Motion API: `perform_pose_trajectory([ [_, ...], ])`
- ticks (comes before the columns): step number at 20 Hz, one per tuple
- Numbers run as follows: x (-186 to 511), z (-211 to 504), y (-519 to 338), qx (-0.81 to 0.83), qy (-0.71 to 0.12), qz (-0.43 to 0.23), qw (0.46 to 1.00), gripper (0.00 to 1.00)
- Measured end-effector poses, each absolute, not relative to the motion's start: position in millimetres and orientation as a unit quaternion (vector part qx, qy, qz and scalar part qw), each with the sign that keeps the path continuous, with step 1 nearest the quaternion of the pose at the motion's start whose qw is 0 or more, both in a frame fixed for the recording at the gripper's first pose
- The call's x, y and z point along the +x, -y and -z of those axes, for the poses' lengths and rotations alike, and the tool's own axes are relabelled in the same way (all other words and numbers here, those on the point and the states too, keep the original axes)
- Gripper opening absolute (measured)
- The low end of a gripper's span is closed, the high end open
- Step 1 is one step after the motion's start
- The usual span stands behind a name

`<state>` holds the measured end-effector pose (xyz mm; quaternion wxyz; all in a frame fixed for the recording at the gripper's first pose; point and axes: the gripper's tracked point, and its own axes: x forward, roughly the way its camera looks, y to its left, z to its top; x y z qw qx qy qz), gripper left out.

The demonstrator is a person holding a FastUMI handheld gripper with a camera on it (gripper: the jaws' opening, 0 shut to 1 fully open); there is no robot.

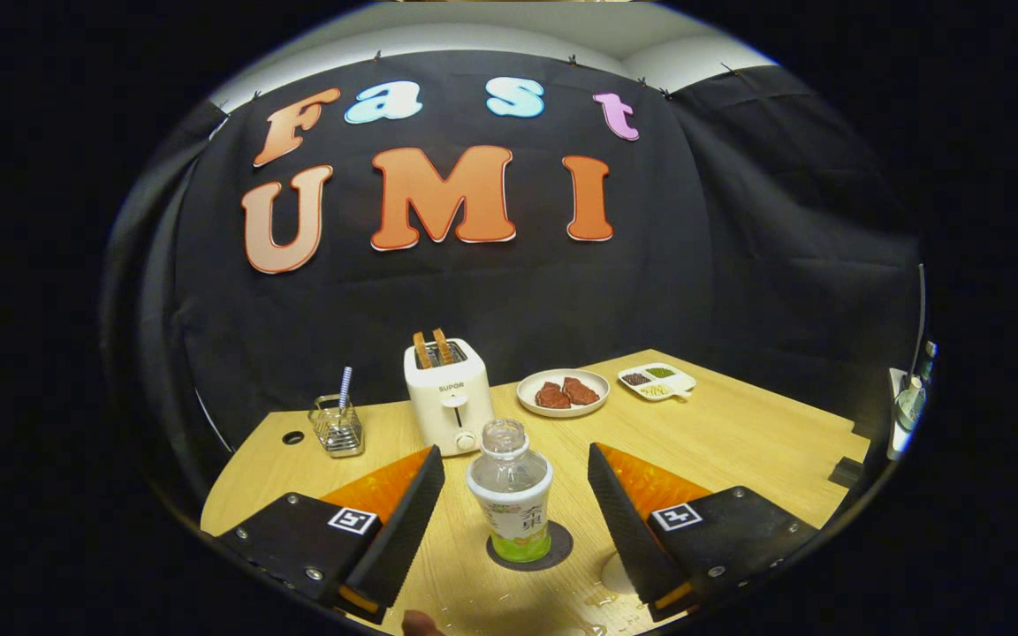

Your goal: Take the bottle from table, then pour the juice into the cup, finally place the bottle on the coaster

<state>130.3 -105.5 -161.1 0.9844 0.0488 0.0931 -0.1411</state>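
I see the bottle (pixel 510 495) standing upright on the coaster (pixel 557 549), cap off, so placing looks done. My tool (pixel 514 490) is released, its fingers spread either side of the bottle without touching it.

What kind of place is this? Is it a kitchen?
Probably a pretend breakfast table in a booth, not a real kitchen. A toaster holds toast, a plate of meat sits beside it, and a bottle stands on a coaster between the open gripper fingers.
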Motion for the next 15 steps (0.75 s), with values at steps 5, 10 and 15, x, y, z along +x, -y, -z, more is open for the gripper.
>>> perform_pose_trajectory([
  [5,94,101,73,0.039,-0.046,0.098,0.993,0.97],
  [10,58,59,28,0.042,-0.001,0.045,0.998,0.96],
  [15,29,39,0,0.037,0.025,0.015,0.999,0.97],
])
